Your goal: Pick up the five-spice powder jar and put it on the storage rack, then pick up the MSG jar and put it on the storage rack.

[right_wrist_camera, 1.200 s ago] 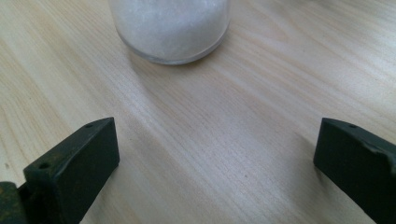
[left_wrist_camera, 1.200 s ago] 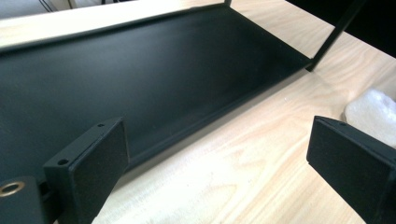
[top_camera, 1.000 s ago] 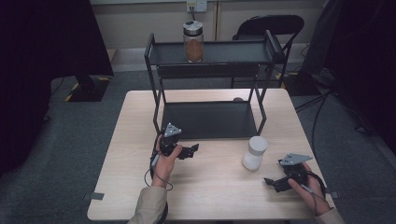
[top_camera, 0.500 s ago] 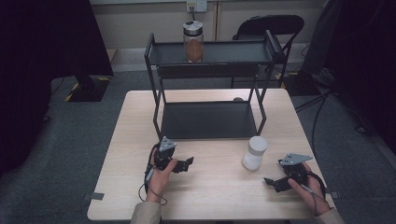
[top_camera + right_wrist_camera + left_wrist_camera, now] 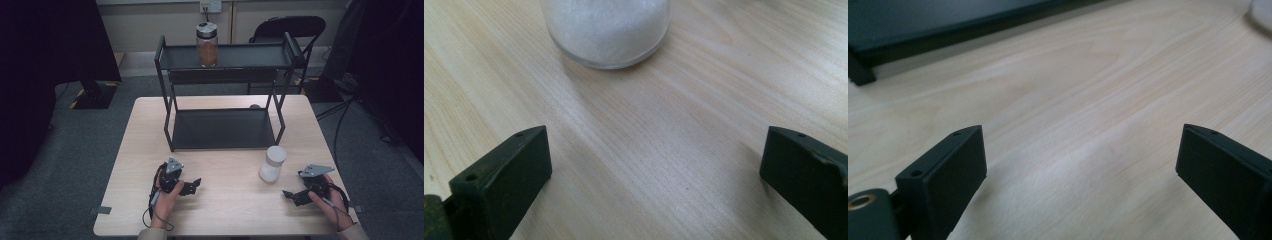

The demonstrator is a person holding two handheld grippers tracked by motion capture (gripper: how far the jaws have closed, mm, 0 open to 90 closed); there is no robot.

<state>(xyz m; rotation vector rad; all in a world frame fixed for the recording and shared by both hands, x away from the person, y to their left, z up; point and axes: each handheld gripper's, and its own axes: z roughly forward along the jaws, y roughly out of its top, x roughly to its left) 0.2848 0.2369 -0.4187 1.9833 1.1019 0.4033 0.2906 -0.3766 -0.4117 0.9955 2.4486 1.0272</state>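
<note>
Taking the white jar (image 5: pixel 272 164) as the landmark: well to its left, the left claw (image 5: pixel 196 183) lies low on the worktop (image 5: pixel 225 210), jaws wide, nothing between them, probably parked. The jar stands upright before the black rack (image 5: pixel 222 129), seemingly filled with white powder. Just right, the right claw (image 5: pixel 286 194) faces it, jaws wide and empty, apparently lined up for a grab.

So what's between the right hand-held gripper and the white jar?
Nothing: bare wooden table runs from the open right hand-held gripper to the white jar, as the right gripper view shows.
</note>
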